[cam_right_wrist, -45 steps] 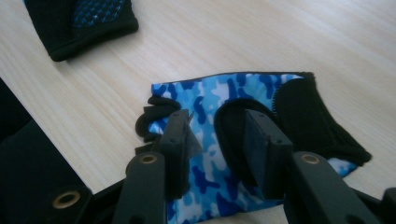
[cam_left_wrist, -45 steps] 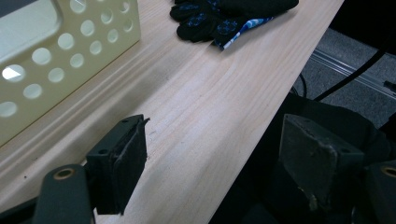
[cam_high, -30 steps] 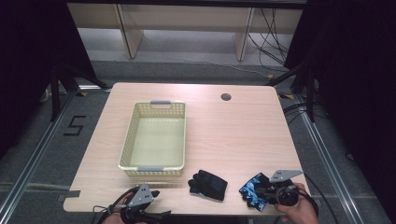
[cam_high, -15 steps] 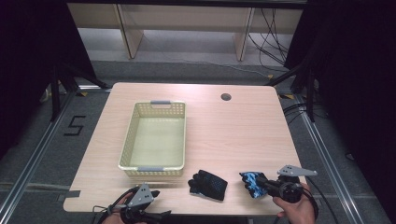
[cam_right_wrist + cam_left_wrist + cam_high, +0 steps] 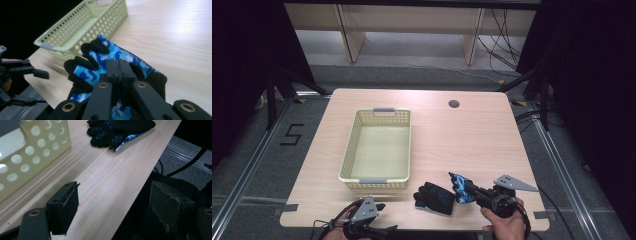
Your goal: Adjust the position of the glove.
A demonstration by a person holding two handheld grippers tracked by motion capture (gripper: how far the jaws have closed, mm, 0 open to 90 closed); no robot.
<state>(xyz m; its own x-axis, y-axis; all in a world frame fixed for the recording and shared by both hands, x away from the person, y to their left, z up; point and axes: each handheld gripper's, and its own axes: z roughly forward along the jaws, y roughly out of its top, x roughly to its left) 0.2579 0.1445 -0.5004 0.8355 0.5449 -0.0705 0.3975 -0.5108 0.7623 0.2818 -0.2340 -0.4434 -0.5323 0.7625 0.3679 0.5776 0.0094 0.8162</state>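
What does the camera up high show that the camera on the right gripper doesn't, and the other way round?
The high view alone takes in the whole table, its round hole and the black glove lying flat near the front edge. The right gripper view alone shows close up how the right gripper is shut on the blue camouflage glove, pinching its fabric. Both show the yellow basket, that blue glove and the left gripper.

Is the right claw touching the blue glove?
Touching. In the right gripper view, the right claw is pinched shut on the blue glove, its fabric squeezed between the black jaws.
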